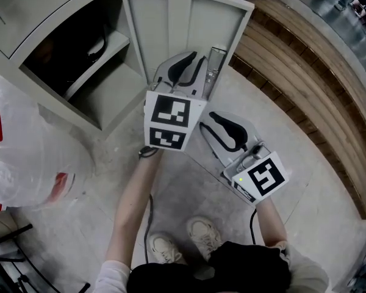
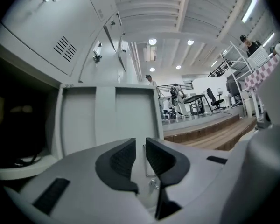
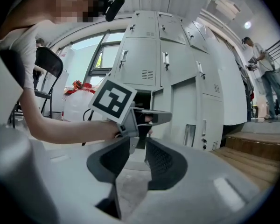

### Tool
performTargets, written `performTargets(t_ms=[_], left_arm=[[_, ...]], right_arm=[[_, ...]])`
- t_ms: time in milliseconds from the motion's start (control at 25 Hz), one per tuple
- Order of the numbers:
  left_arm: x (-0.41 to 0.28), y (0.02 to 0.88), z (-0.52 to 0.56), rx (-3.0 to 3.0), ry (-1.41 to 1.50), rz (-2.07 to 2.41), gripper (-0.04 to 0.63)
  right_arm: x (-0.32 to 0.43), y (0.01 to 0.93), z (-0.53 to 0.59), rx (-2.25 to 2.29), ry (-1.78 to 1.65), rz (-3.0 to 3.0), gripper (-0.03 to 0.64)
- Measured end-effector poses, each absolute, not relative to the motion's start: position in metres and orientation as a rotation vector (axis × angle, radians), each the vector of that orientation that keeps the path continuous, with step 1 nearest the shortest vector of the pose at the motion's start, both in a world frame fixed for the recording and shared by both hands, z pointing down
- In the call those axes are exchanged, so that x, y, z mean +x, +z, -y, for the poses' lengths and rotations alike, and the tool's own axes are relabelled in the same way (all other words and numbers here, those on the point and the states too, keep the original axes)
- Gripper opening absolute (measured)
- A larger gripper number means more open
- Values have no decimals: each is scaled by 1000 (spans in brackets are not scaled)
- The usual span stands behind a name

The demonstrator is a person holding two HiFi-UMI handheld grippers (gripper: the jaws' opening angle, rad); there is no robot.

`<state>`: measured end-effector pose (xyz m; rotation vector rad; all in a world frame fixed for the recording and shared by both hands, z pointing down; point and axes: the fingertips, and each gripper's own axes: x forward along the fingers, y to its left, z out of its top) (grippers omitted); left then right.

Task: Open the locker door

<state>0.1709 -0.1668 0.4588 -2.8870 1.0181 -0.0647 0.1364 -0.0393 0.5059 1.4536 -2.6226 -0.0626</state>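
Grey floor (image 1: 110, 157) lies below. Head view: the locker door (image 1: 186, 23) hangs wide open, with the left hand-held gripper (image 1: 197, 58) by its edge. Left gripper view: jaws a little apart, holding nothing. Right gripper view: the right hand-held gripper (image 3: 140, 143) is a little open and empty.

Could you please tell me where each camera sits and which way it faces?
Head view: on the person's head, facing steeply down at the open locker door, left gripper and right gripper; forearms and shoes show.
Left gripper view: rides the left gripper, facing the door's inner face; only its parted jaws show.
Right gripper view: rides the right gripper, facing the lockers; the left forearm shows.
Shared: head and right gripper views both show the left gripper.
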Motion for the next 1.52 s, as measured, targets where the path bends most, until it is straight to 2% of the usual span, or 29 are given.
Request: performTargets(t_ms=[240,440,600,1000,1360,1520], left_arm=[[109,429,138,-2686,31,-1181,26],[70,441,105,-2586,-48,-1228,21],[52,455,95,-2638,30,-1341,20],[-2,483,133,-2611,22,-1564,20],[-12,497,176,-2617,114,-1640,20],[-13,499,190,-2660,65,-1617,20]], right_arm=[[153,485,42,1619,-120,2608,90],[142,480,55,1661,-224,2523,33],[125,485,72,1689,-236,2495,6],[75,514,113,1631,-182,2549,5],[64,535,160,1618,-95,2556,5],[69,529,182,1703,-57,2522,5]])
